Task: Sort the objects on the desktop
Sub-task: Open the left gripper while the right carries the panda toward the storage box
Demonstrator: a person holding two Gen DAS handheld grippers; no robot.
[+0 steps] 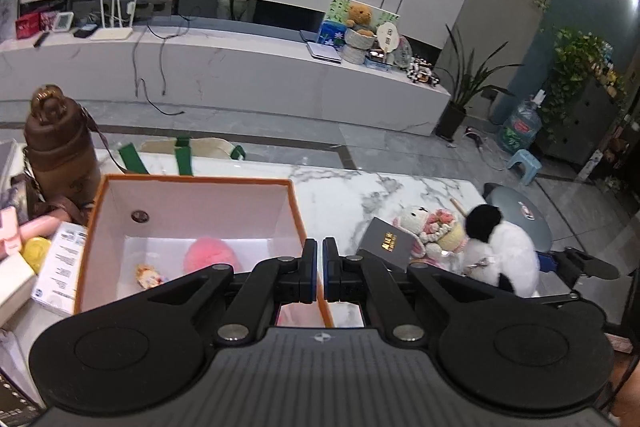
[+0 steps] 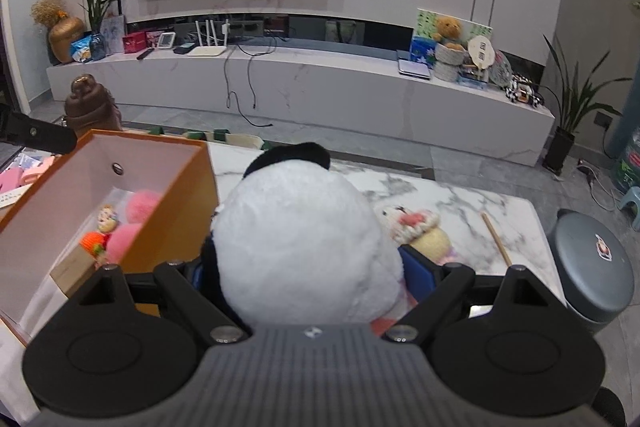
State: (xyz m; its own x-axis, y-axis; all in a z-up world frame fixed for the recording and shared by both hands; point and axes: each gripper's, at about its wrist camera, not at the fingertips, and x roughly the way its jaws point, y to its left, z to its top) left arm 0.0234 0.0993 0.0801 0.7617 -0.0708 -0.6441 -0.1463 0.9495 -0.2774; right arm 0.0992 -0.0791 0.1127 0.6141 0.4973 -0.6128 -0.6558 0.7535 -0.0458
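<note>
Orange-rimmed cardboard box (image 1: 192, 223) with white walls sits on the marble tabletop (image 1: 340, 195), and the left gripper (image 1: 319, 267), jaws pressed together and empty, hangs over its right edge, bare marble beyond. Right wrist view: the right gripper (image 2: 312, 267) clamps a fluffy black-and-white plush toy (image 2: 304, 239) widely, just beside the box's right wall, open marble to the right.

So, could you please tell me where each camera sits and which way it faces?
Left wrist: on the left gripper, fingers shut and empty, looking down over the orange box toward the TV wall.
Right wrist: on the right gripper, fingers around a white plush toy, facing the same wall.
Shared: orange box, plush toy, marble table, brown bottle.
</note>
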